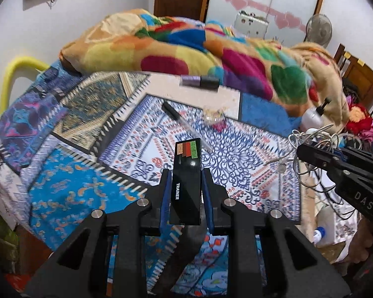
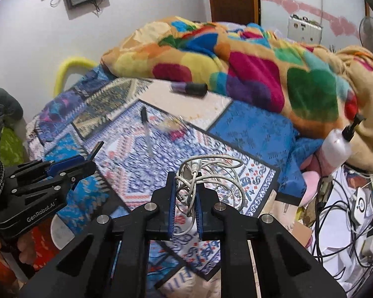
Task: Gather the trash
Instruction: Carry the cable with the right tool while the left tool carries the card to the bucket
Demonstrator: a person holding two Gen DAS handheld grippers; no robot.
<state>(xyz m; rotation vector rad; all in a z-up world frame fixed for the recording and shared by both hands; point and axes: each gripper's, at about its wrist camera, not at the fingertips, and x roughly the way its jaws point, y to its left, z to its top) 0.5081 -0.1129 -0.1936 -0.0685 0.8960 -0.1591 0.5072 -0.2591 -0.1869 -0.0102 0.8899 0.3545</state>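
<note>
Now | left gripper (image 1: 186,173) pinches black box (image 1: 186,181) | right gripper (image 2: 185,178) clamps, seemingly, cable bundle (image 2: 206,173)

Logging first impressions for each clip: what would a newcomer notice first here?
Both grippers are full: the left gripper clamps a black box marked TRAINER, and the right gripper pinches a tangled white cable, both above the patterned bedspread. Behind them a bright multicoloured blanket is heaped across the bed.

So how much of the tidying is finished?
Nothing looks binned yet. In hand: the left hand-held gripper clamps a black box; the right hand-held gripper clamps a tangled white cable. Left on the bedspread: a pen and a crumpled wrapper.
</note>
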